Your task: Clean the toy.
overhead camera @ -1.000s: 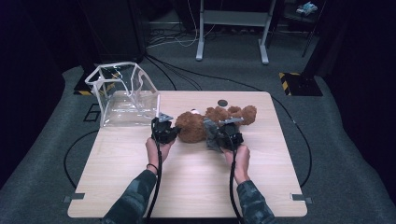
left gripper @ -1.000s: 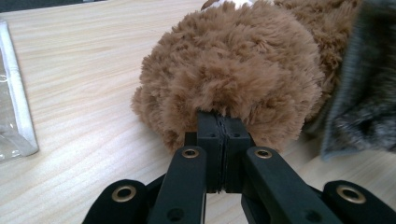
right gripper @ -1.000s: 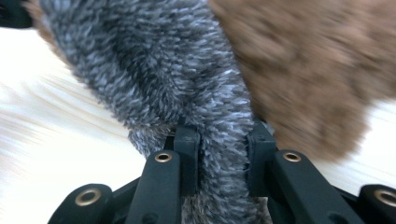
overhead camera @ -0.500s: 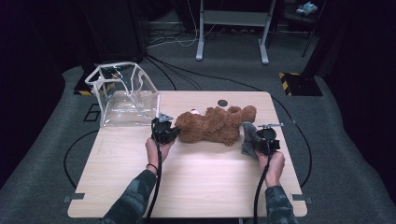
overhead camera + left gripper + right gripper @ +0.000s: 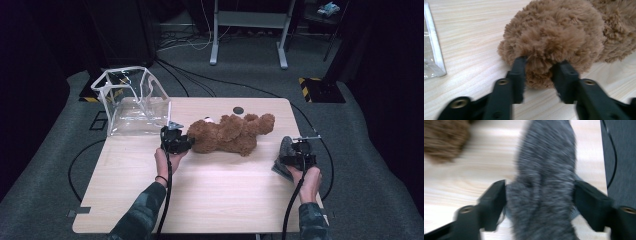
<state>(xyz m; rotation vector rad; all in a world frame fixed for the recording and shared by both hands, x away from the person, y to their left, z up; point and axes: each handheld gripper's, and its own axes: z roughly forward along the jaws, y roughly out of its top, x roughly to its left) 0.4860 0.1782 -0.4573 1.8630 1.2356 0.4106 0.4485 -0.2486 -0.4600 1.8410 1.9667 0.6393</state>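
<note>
Left claw pinches brown teddy bear by one fuzzy end, surface centre. Right claw clamps grey fuzzy cloth at 4 o'clock edge. Clear bag at 10 o'clock. No legible writing.

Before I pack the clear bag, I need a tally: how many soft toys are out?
2: a brown teddy bear lying mid-table, left gripper pinching it; a grey furry item, possibly a toy, in the right gripper near the right edge.
</note>
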